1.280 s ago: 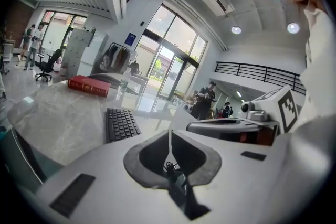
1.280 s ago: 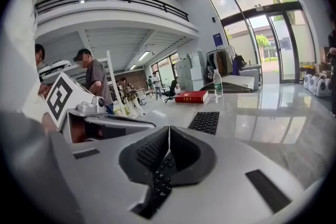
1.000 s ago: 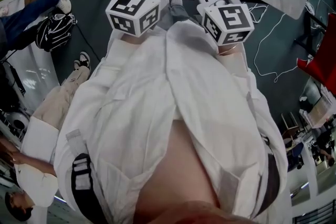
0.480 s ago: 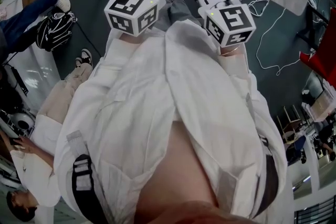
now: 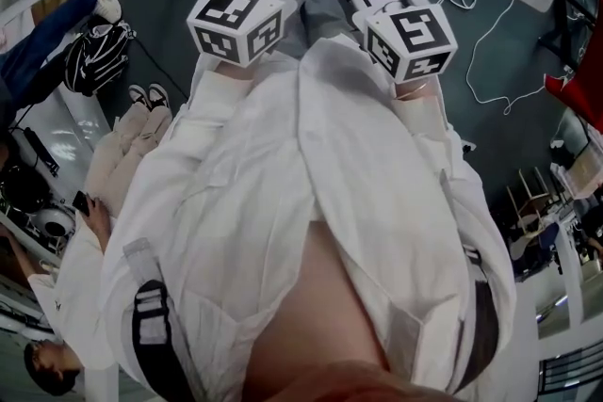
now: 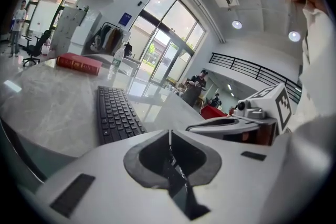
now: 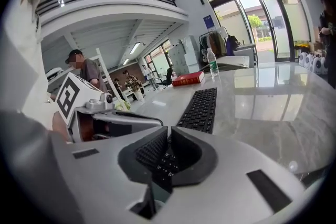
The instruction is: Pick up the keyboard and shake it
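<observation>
Since both tools are empty and drawn in close to the person's body, the pickup has not begun. The left gripper (image 6: 169, 136) has its jaws pressed together on nothing, and the right gripper (image 7: 168, 134) is closed the same way, its ribbed pads meeting with no object between them. The two tips angle toward each other, nearly side by side.

The keyboard (image 6: 116, 113) lies flat on the pale glossy table (image 7: 273, 107), ahead of both grippers. It sits a little left of the left gripper's line and a little right of the right gripper's line, so it rests roughly between the two, apart from either. Beyond its far end stand a red book (image 7: 188, 78) and a water bottle (image 7: 212, 63), well clear.

The keyboard looks like a thin, rigid plastic slab, probably light. It should stay stiff when lifted by its ends. The polished stone gives little friction, so a sideways nudge would likely slide it away. The low edge leaves little for a pad to catch.

A sound grip would be one gripper on each short end, pinching the frame from above and below. Gripping the keycaps risks pressing them in or popping them off. Both pairs of jaws must open first. I cannot tell whether a cord trails from it.
</observation>
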Demonstrator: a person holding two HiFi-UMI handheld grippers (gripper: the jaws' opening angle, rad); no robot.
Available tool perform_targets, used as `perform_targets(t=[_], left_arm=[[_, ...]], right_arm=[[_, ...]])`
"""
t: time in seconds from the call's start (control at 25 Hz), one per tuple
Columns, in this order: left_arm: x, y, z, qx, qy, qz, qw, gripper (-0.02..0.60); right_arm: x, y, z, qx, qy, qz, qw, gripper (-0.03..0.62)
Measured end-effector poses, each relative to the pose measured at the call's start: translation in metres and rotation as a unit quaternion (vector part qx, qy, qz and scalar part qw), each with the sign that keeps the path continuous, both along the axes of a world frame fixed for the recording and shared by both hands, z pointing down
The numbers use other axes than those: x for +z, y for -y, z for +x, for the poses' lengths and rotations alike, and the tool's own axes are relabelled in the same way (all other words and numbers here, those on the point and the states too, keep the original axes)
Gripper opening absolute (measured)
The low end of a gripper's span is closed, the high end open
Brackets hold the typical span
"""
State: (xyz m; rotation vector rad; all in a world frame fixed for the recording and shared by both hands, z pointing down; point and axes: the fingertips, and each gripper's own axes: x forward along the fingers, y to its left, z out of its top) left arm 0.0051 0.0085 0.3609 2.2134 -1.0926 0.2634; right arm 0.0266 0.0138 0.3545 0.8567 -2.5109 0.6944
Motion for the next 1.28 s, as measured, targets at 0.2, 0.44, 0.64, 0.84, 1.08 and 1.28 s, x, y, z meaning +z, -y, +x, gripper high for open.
perform_targets(t=[0.2, 0.44, 0.64, 0.84, 1.08, 1.28], left_arm=[[0.015, -0.004, 0.0, 0.004, -0.006, -0.019, 0.9998, 0.025], [0.032, -0.014, 0.002, 0.001, -0.009, -0.035, 0.9993, 0.025], [0.046, -0.02, 0.004, 0.002, -0.009, -0.048, 0.9988, 0.025], [0.061, -0.023, 0.004, 0.005, -0.007, -0.062, 0.998, 0.025], [0.067, -0.019, 0.002, 0.003, -0.021, -0.069, 0.9973, 0.025], [0.074, -0.017, 0.006, 0.003, -0.021, -0.072, 0.9971, 0.025]], right_arm=[[0.016, -0.005, 0.003, -0.002, -0.004, -0.016, 1.0, 0.032], [0.04, -0.017, 0.009, -0.004, -0.016, -0.04, 0.999, 0.032], [0.058, -0.02, 0.019, 0.009, -0.026, -0.055, 0.998, 0.034], [0.072, -0.021, 0.021, 0.012, -0.033, -0.067, 0.997, 0.035], [0.09, -0.02, 0.024, 0.012, -0.038, -0.09, 0.995, 0.062], [0.108, -0.025, 0.027, -0.002, -0.047, -0.123, 0.991, 0.183]])
